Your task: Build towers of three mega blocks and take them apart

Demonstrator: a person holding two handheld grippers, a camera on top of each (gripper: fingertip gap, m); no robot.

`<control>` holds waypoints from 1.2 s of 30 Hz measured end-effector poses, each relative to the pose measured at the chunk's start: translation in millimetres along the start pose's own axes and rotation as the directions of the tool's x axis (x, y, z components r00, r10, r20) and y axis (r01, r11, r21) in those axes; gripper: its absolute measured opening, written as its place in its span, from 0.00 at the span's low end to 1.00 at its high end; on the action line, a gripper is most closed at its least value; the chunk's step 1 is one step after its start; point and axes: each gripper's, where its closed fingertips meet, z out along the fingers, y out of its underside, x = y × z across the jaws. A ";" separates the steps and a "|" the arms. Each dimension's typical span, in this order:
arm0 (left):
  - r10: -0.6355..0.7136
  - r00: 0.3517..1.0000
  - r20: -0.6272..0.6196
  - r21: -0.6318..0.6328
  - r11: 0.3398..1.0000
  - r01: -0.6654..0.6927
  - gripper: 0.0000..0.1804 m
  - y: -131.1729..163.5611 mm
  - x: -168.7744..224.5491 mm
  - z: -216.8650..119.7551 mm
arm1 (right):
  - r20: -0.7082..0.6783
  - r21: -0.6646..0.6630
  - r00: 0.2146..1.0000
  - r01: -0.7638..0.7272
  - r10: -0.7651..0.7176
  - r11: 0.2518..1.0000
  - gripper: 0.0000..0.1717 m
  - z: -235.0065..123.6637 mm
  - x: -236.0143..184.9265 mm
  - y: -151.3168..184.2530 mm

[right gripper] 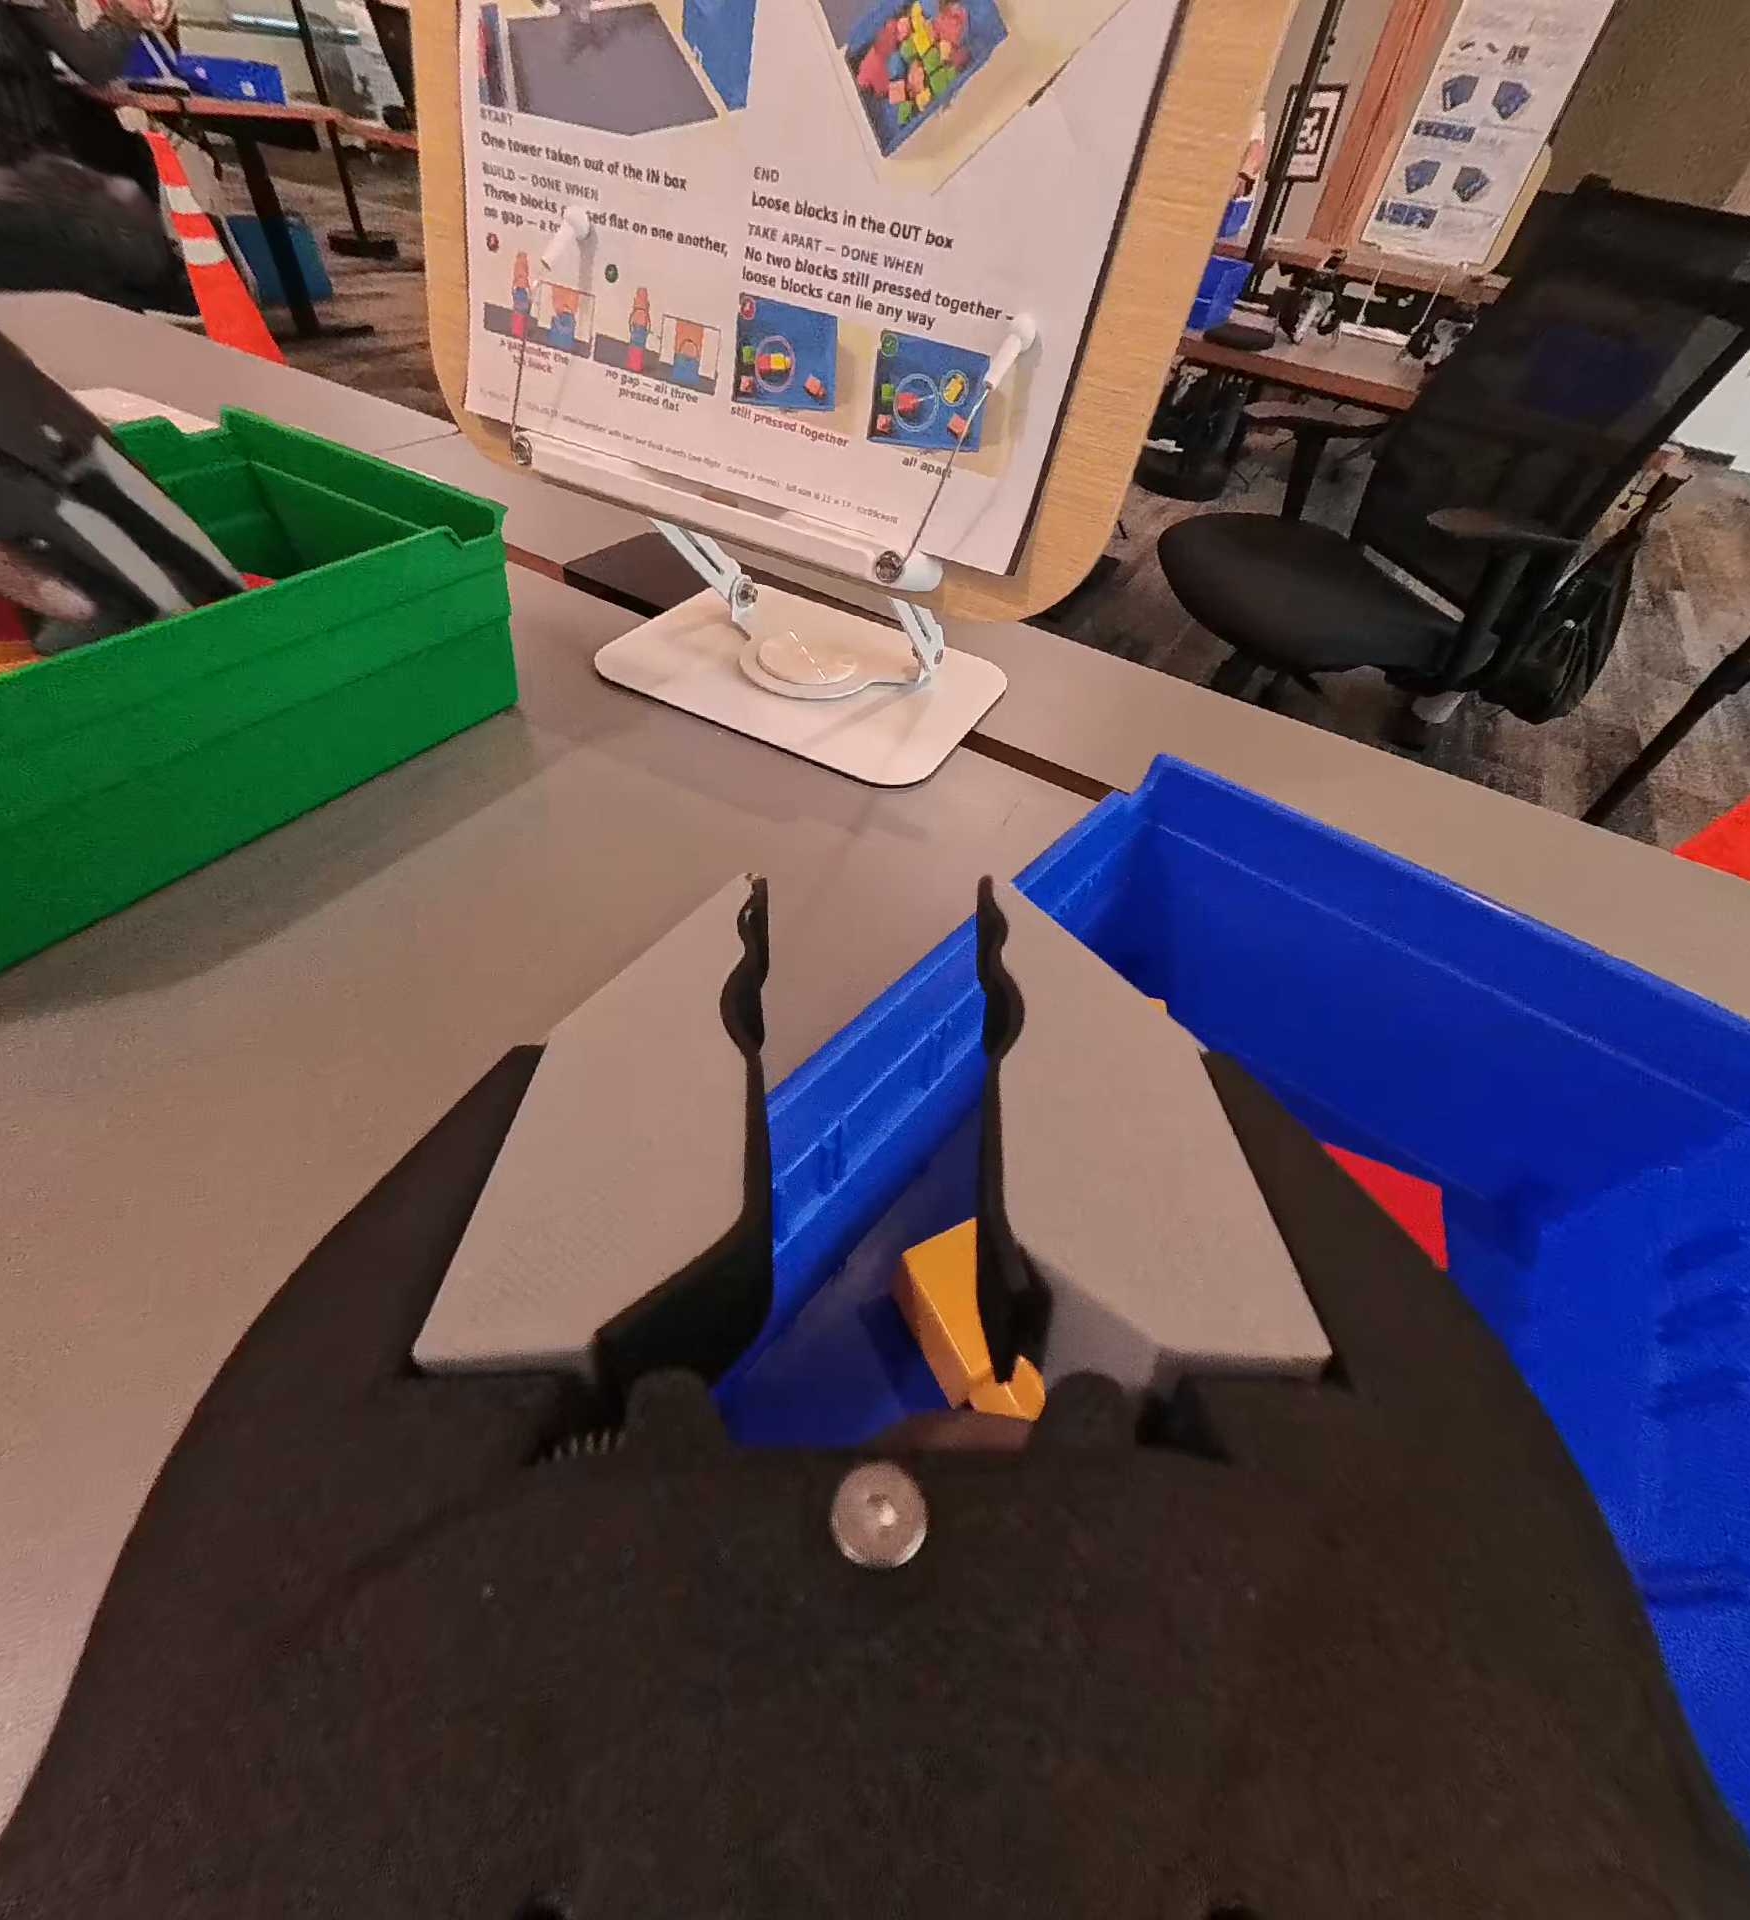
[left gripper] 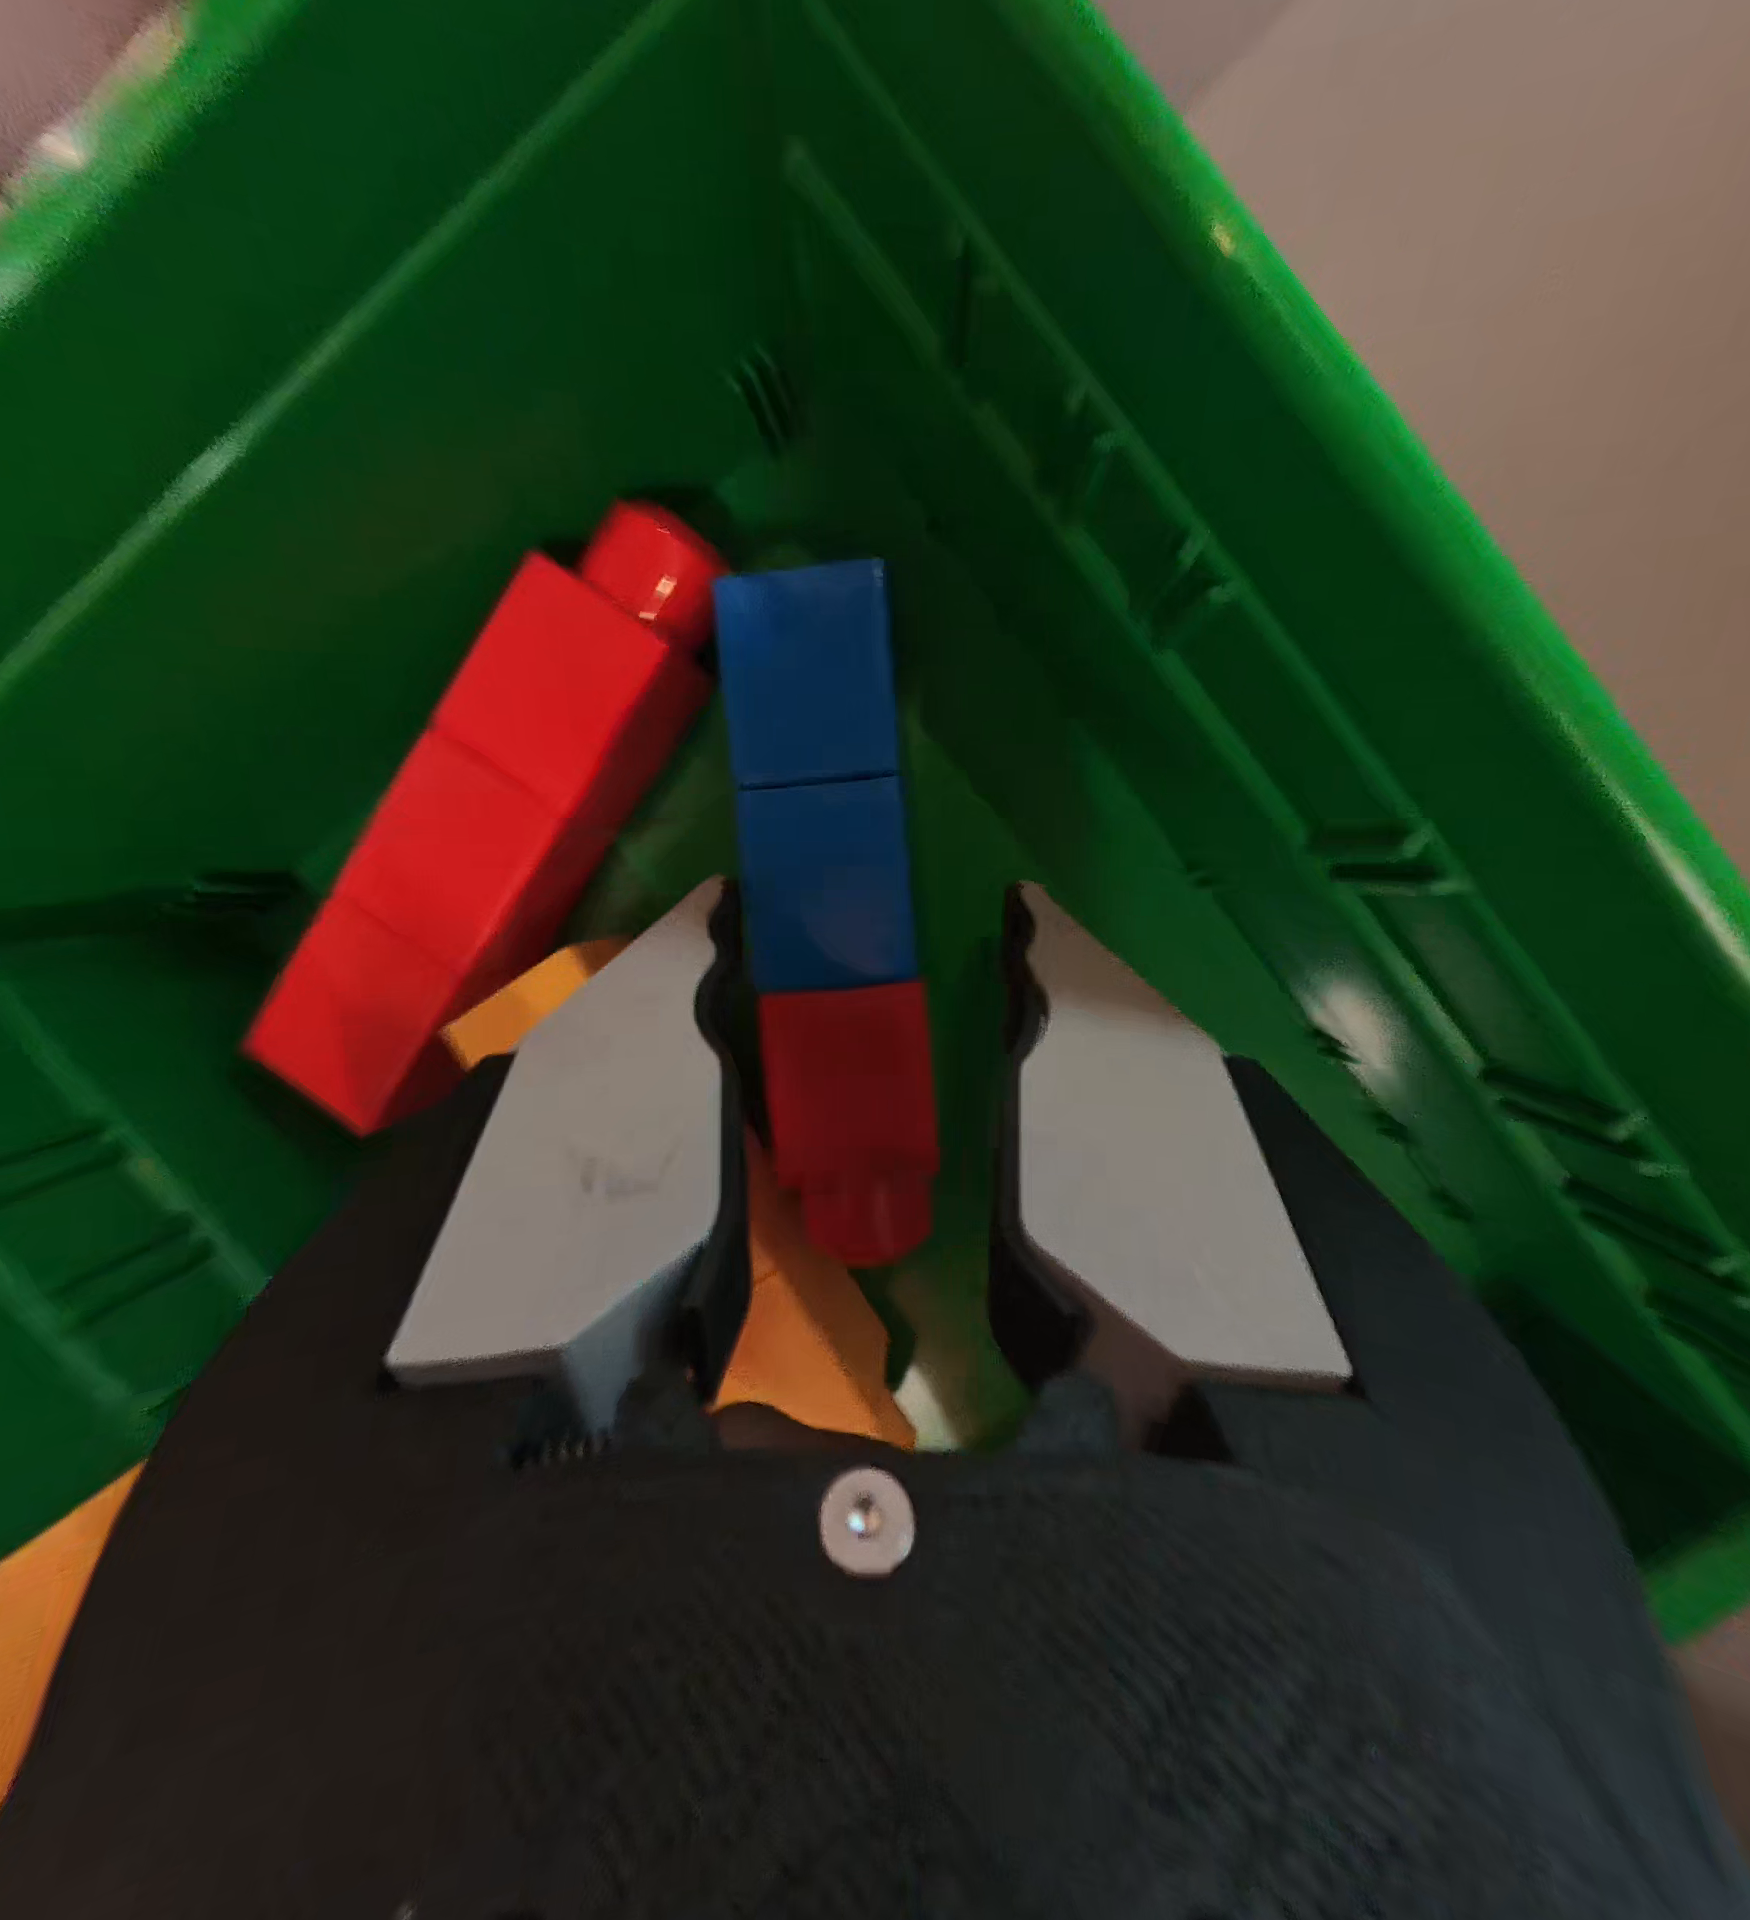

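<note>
You've got your left gripper [left gripper: 871,904] down in a corner of the green bin [left gripper: 1162,520], jaws apart around a blue-and-red tower [left gripper: 829,883]: two blue blocks plus a dark red one, lying lengthwise between the fingers. There's a clear gap on the 3 o'clock side, so I wouldn't call it gripped yet, just framed. At about 10 o'clock from it an all-red tower [left gripper: 476,831] leans against the bin wall, stud end into the corner, with something orange [left gripper: 809,1340] lying underneath. Your right gripper [right gripper: 866,904] hangs parted and empty over the near rim of the blue bin [right gripper: 1370,987], where an orange block [right gripper: 938,1299] and a bit of red [right gripper: 1390,1195] already lie loose. So my guess is you're in the take-apart half, some blocks done, at least two towers left. Everything's smooth hard plastic: square blocks with one round stud, ribbed bin walls, wavy black pads on flat grey fingers [right gripper: 632,1143], matte grey table [right gripper: 435,987].
</note>
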 end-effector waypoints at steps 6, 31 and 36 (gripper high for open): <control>0.020 0.999 -0.034 -0.097 0.995 -0.024 0.20 14.0 7.2 17.6 | 0.004 -0.007 1.000 0.002 -0.002 1.000 0.22 -0.3 0.3 1.4; 0.542 0.743 -0.393 0.800 0.599 -0.014 0.19 -66.8 306.5 -130.1 | 0.871 0.083 0.474 -0.405 0.132 0.911 0.23 -46.6 -160.0 -55.5; 0.541 0.752 -0.375 0.772 0.632 -0.069 0.21 -63.7 319.9 -102.5 | 0.773 0.148 0.634 -0.166 -0.009 0.975 0.20 -35.6 -170.6 -37.6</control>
